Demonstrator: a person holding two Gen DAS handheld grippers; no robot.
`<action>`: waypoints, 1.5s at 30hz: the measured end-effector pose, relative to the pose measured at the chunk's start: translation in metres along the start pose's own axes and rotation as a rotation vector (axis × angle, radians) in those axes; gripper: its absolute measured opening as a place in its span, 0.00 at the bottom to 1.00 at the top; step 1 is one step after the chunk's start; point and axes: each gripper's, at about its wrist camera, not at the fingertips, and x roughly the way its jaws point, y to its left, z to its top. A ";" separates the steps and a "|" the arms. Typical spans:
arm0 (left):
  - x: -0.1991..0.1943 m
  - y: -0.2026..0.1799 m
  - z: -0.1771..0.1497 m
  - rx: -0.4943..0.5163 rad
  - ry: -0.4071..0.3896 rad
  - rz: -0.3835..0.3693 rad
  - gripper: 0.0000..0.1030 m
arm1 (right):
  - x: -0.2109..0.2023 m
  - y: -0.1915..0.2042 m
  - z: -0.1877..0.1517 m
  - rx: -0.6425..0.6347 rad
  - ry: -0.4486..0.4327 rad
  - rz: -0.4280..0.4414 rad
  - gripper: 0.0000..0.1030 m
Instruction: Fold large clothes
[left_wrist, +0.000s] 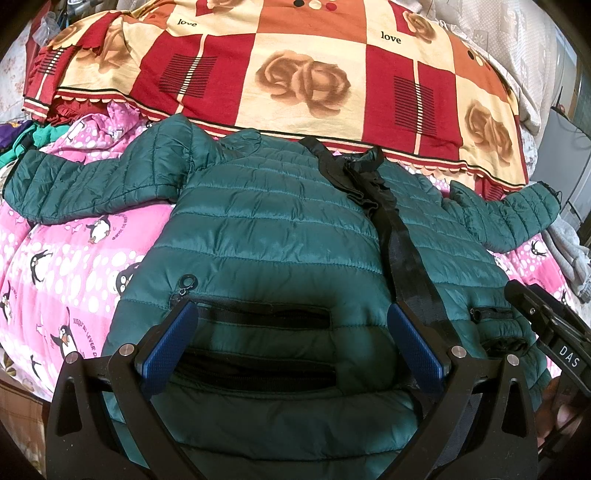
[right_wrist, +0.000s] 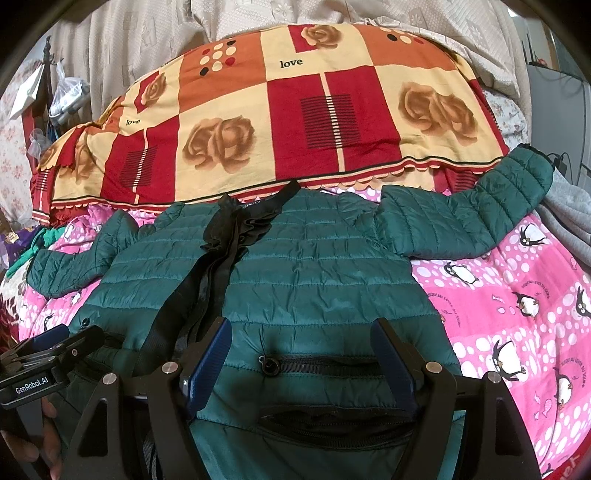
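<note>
You are in a home bedroom. Under your left gripper and right gripper lies a bed spread with a pink penguin-print quilt. Beyond them sits a folded red, orange and cream blanket printed with roses and the word "love". Behind it hangs a pale patterned curtain, with a heap of clothes far to your left.

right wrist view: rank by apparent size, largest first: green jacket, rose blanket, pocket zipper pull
1-2. green jacket and rose blanket: similar area; jacket nearer, so unsure.
3. pocket zipper pull: far smallest.
</note>
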 end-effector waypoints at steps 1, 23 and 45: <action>0.000 0.000 0.000 0.000 0.000 0.000 1.00 | 0.000 0.000 0.000 0.001 0.002 0.001 0.73; 0.000 -0.001 0.000 -0.001 0.002 0.001 1.00 | 0.005 0.003 -0.003 -0.014 0.027 -0.013 0.73; 0.005 0.003 -0.009 -0.012 0.020 0.006 1.00 | 0.008 0.000 -0.004 0.031 0.045 0.006 0.73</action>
